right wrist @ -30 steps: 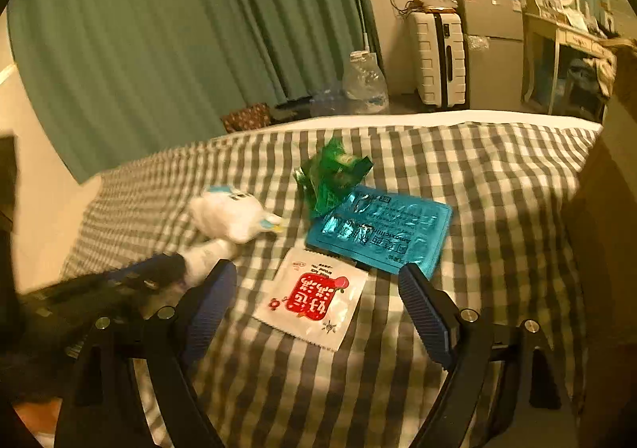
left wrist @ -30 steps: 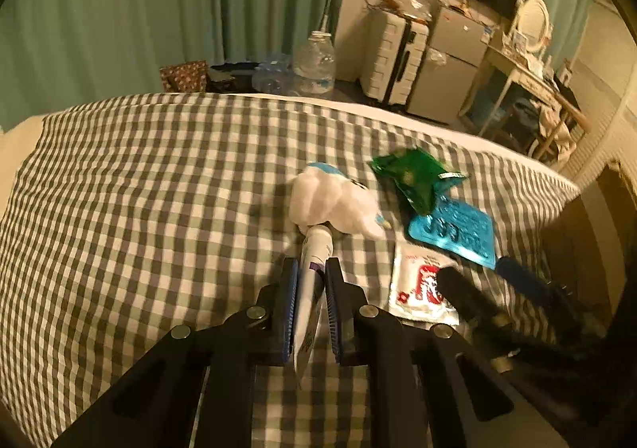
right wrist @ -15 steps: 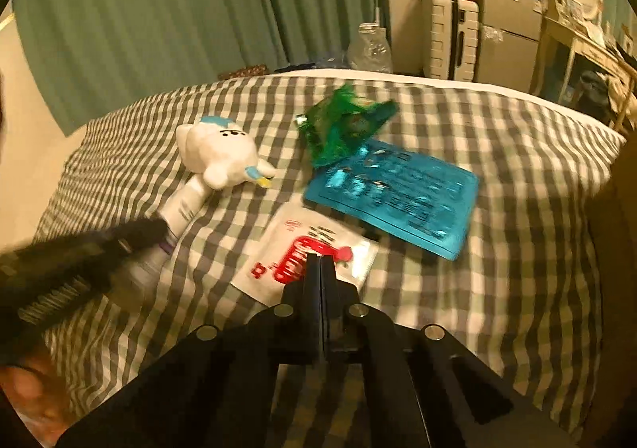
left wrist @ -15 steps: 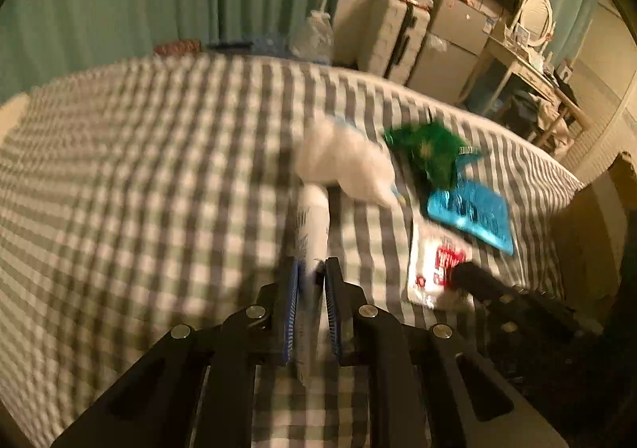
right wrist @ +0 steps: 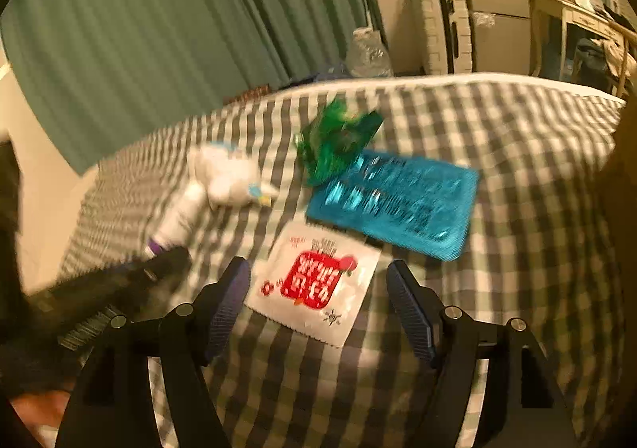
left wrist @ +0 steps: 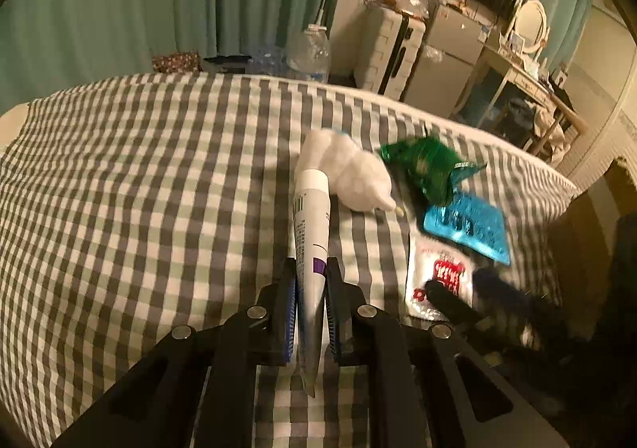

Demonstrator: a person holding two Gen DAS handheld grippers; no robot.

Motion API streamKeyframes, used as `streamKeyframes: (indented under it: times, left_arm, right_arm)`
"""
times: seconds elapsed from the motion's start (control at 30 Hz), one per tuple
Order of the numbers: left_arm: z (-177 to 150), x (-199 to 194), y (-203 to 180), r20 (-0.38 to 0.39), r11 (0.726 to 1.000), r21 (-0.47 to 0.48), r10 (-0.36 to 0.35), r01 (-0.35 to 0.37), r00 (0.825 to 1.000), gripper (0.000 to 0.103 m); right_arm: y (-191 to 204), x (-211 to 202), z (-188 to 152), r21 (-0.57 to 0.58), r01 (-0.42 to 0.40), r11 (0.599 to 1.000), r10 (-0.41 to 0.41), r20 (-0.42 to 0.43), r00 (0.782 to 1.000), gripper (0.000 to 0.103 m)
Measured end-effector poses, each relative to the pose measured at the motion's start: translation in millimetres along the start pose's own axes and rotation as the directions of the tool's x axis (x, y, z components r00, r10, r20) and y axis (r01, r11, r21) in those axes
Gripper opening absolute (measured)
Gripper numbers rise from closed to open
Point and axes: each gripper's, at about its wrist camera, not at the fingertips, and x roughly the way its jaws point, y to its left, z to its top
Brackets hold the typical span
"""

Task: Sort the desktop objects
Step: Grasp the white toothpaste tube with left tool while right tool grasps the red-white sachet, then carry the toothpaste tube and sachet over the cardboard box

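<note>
Down at the bottom centre of the left wrist view, the left gripper [left wrist: 311, 280] has its blue-padded jaws drawn in narrow on a white tube [left wrist: 311, 233], clamped near the tube's flat crimped end. The tube runs up the frame from the jaws, its cap end reaching the white plush toy [left wrist: 350, 169] that lies just above the middle of the picture on the checked cloth [left wrist: 139, 189].

To the right of the toy in that view sit a crumpled green packet [left wrist: 426, 165], a shiny blue packet [left wrist: 466, 225] below it, and a white sachet with red print [left wrist: 438, 272] lower still. The dark fingers of the other gripper reach in from the lower right and lie over the sachet's lower edge.

In the right wrist view, the right gripper [right wrist: 318, 288] stands wide, and its jaws have just been opening. The white sachet [right wrist: 314, 280] lies flat on the cloth between the two fingers, in the lower middle of the frame; neither pad presses on it, and I cannot tell whether the tips touch the cloth. Just above and right of it lies the blue packet [right wrist: 398, 201], with the green packet [right wrist: 334, 141] overlapping its upper left corner. The plush toy [right wrist: 227, 173] and the tube [right wrist: 179, 217] show left of centre, blurred, with the left gripper's dark body coming in from the lower left edge.
</note>
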Motion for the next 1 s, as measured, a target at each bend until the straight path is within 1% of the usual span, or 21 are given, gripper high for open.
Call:
streamKeyframes:
  times: [0.07,0.1,0.13,0.17,0.2,0.3,0.4,0.43,0.5,0.63,0.87,1.0]
  left_arm:
    - [3,-4,3,0.011,1.000,-0.010,0.000,0.000,1.000,0.012]
    - [5,-6,5,0.019,1.000,-0.019,-0.002,0.002,1.000,0.012]
    - [6,-8,6,0.025,1.000,-0.023,-0.005,0.006,1.000,0.012]
    - [8,-10,7,0.032,1.000,-0.024,-0.006,0.007,0.999,0.012]
    - [10,-13,5,0.040,1.000,-0.022,-0.006,0.007,0.999,0.012]
    - [12,-15,2,0.051,1.000,-0.011,-0.015,0.015,0.999,0.012]
    - [13,-19,-6,0.061,1.000,0.001,-0.014,0.014,0.998,0.012]
    - [14,-21,-7,0.064,1.000,0.001,-0.015,0.015,0.998,0.012]
    - [14,-27,-5,0.074,1.000,-0.006,-0.016,0.017,0.997,0.012]
    - [20,-44,-4,0.105,1.000,-0.011,-0.024,0.026,0.994,0.012]
    - [27,-74,-13,0.181,1.000,0.029,-0.009,0.003,0.983,0.012]
    - [27,-100,-21,0.227,0.998,0.069,-0.017,0.001,0.974,0.012]
  right_arm:
    - [7,2,-2,-0.044,0.023,0.999,-0.023,-0.002,1.000,0.069]
    - [9,3,-1,-0.052,0.023,0.998,-0.024,-0.007,1.000,0.054]
    - [8,3,-1,-0.055,0.028,0.998,-0.029,-0.012,1.000,0.034]
    - [7,3,-1,-0.052,0.030,0.998,-0.031,-0.015,0.999,0.030]
    - [5,3,-2,-0.046,0.021,0.999,-0.022,-0.018,1.000,0.028]
    - [-3,-2,-4,-0.026,0.010,1.000,-0.011,-0.020,1.000,0.012]
    - [-8,-10,-5,-0.013,-0.014,1.000,0.013,-0.011,1.000,0.007]
    - [-7,-13,-6,-0.017,-0.018,1.000,0.018,-0.003,1.000,0.005]
    - [-3,-20,-6,-0.036,-0.014,0.999,0.014,0.015,1.000,0.003]
    - [0,-44,-3,-0.051,0.004,0.999,0.000,0.092,0.996,0.003]
    - [-5,-96,-1,-0.031,0.045,0.999,-0.038,0.211,0.977,0.003]
    - [0,-132,-3,-0.042,0.079,0.996,-0.064,0.279,0.958,0.003]
